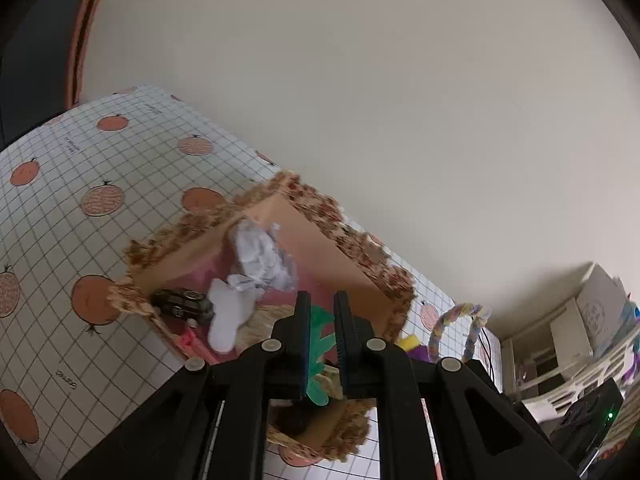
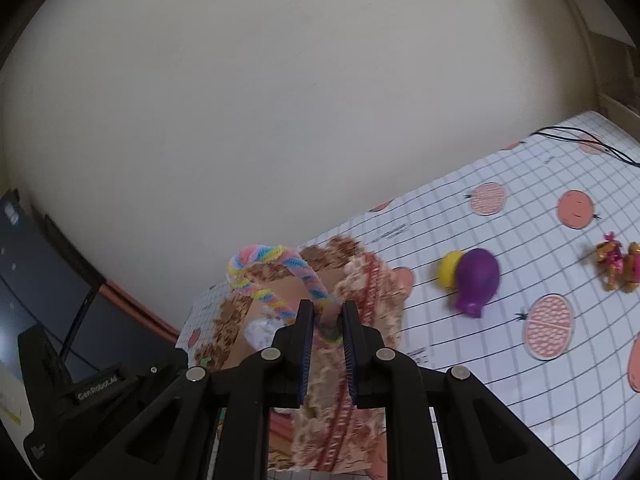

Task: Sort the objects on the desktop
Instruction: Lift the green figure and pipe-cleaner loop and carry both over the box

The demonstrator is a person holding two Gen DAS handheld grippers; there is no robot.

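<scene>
The left gripper (image 1: 322, 344) is closed on the green handle (image 1: 318, 354) of the box (image 1: 320, 236), and the right gripper (image 2: 325, 350) is closed on its pastel twisted handle (image 2: 280, 276). The box sits over the grid-patterned worktop (image 1: 60, 200), tilted in both views, with crumpled paper (image 1: 262, 260) and a dark toy car (image 1: 182, 306) inside. A purple toy (image 2: 476, 280) and a small brown figure (image 2: 618, 266) lie on the worktop to the right, well apart from the box.

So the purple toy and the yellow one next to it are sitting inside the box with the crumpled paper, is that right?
Not quite. The purple toy and the yellow one lie out on the tablecloth, beside the box, not inside it. The right wrist view shows this. The crumpled paper is indeed in the box.
</scene>
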